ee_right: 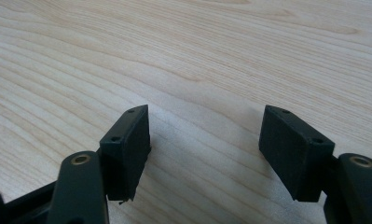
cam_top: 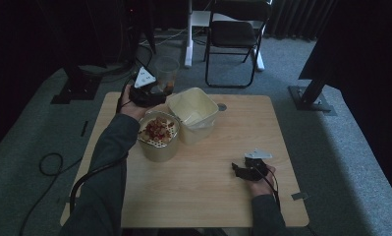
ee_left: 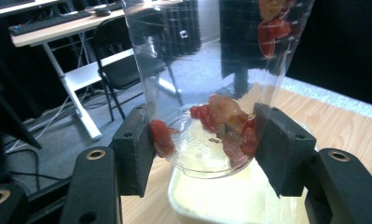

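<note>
The left claw (ee_left: pixel 204 149) gripped a clear plastic cup (ee_left: pixel 211 84) near its base, both jaws pressed against its sides. A few red and tan pieces of dried fruit (ee_left: pixel 225 126) clung inside it. The cup was held up at the far left of the worktop (cam_top: pixel 208 182), just beside a cream tub (cam_top: pixel 196 110), with a round container of dried fruit (cam_top: pixel 158 132) nearer. The step looked like emptying the cup; next it would need tipping further over a container. The right claw (ee_right: pixel 204 149) rested released, jaws wide apart, on the near right worktop.
</note>
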`<act>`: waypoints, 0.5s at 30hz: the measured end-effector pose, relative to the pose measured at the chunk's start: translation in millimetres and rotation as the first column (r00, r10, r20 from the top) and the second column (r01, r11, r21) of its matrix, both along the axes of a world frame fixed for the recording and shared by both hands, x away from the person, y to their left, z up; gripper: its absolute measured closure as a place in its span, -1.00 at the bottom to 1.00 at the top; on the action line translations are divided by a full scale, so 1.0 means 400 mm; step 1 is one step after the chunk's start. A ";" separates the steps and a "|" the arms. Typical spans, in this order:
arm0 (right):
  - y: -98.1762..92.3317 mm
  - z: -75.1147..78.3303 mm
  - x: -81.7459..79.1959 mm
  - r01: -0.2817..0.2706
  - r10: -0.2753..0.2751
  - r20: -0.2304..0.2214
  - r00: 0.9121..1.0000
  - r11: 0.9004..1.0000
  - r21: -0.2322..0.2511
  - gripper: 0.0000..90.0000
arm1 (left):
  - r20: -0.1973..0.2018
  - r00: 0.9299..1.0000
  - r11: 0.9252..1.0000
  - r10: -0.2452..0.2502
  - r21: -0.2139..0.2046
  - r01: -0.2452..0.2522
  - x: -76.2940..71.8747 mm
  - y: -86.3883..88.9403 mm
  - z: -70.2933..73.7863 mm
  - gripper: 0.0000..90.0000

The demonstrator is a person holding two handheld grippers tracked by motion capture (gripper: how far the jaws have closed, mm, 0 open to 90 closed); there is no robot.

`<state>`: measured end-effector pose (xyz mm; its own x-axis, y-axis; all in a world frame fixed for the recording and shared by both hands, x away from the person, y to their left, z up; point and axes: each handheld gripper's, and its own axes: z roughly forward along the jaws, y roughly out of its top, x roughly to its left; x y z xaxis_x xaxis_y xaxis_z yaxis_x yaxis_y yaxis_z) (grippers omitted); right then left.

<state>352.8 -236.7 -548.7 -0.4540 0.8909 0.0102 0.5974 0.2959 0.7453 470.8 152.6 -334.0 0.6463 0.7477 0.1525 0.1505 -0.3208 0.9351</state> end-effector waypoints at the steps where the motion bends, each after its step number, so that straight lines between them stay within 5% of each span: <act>1: 0.000 0.000 -0.001 0.001 -0.001 0.001 1.000 1.000 -0.001 -0.27 | -0.001 1.000 1.000 -0.002 0.003 0.002 0.003 -0.007 0.001 -0.06; 15: 0.002 0.000 -0.004 0.009 -0.009 0.000 1.000 1.000 0.000 -0.27 | -0.014 1.000 0.999 -0.019 -0.044 0.018 0.044 -0.108 0.033 -0.06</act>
